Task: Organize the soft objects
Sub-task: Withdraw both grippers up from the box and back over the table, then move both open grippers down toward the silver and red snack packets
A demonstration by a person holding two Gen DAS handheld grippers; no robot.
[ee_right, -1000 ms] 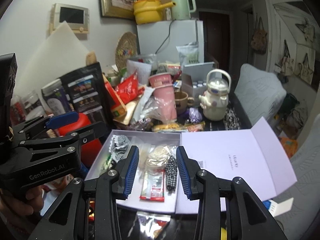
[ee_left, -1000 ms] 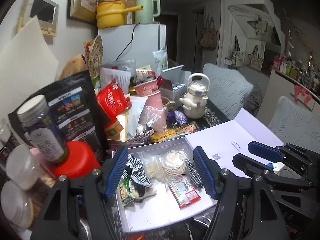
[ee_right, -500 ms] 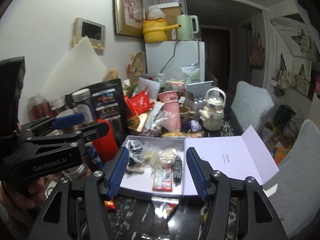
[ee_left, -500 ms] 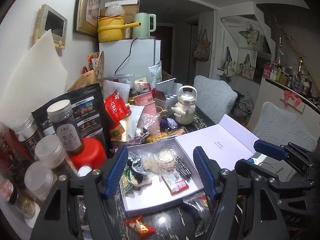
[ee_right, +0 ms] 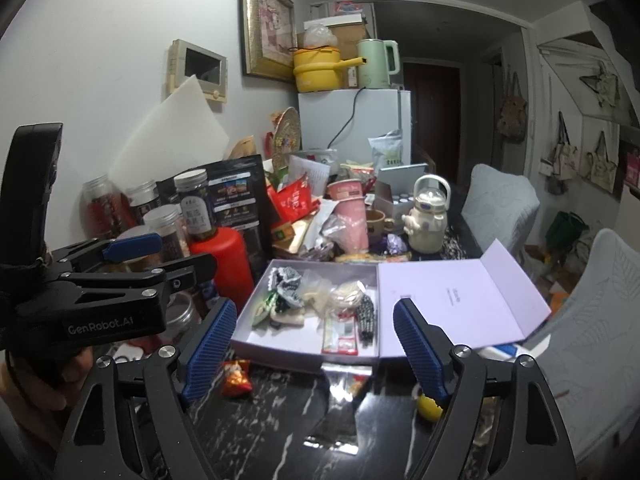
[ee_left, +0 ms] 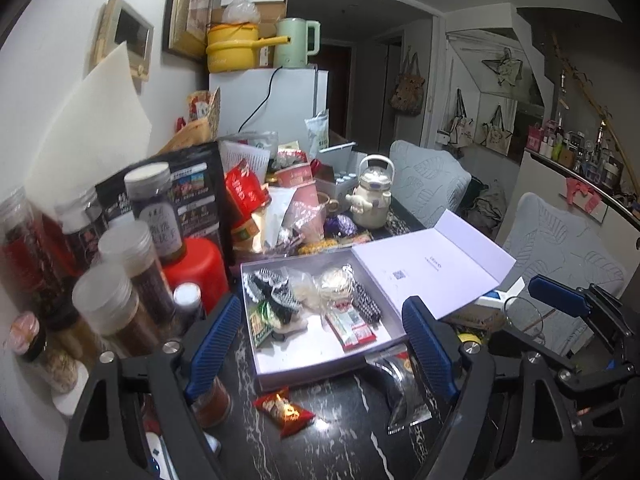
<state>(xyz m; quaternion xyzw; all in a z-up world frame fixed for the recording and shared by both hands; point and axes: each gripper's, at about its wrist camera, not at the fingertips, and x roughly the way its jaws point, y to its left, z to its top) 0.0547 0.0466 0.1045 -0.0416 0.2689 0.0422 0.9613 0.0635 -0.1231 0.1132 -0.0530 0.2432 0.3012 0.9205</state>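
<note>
An open lilac box (ee_left: 320, 368) (ee_right: 280, 346) lies on the dark marble table, its lid (ee_left: 432, 272) (ee_right: 460, 300) folded out to the right. Inside lie black-and-white checked fabric pieces (ee_left: 272, 292) (ee_right: 286, 284), clear bags (ee_left: 332, 284), a checked strip (ee_right: 366, 314) and red sachets (ee_left: 352, 328) (ee_right: 340, 336). My left gripper (ee_left: 320, 340) hangs in front of the box, jaws opening, nothing between them. My right gripper (ee_right: 312, 344) also hangs short of the box, jaws opening and empty. In the right wrist view, the left gripper (ee_right: 132, 256) shows at the left.
Jars (ee_left: 116, 308), a red container (ee_left: 196, 268) and black pouches (ee_right: 236, 196) crowd the left. A cream kettle-shaped pot (ee_left: 374, 196) and pink cups (ee_right: 352, 216) stand behind the box. Snack packets (ee_left: 284, 410) (ee_right: 236, 376) lie on the table in front. Grey chairs (ee_left: 560, 248) stand right.
Both grippers have drawn back from the box, which now looks smaller and farther. Both sets of jaws have widened. The table's front with snack packets has come into view.
</note>
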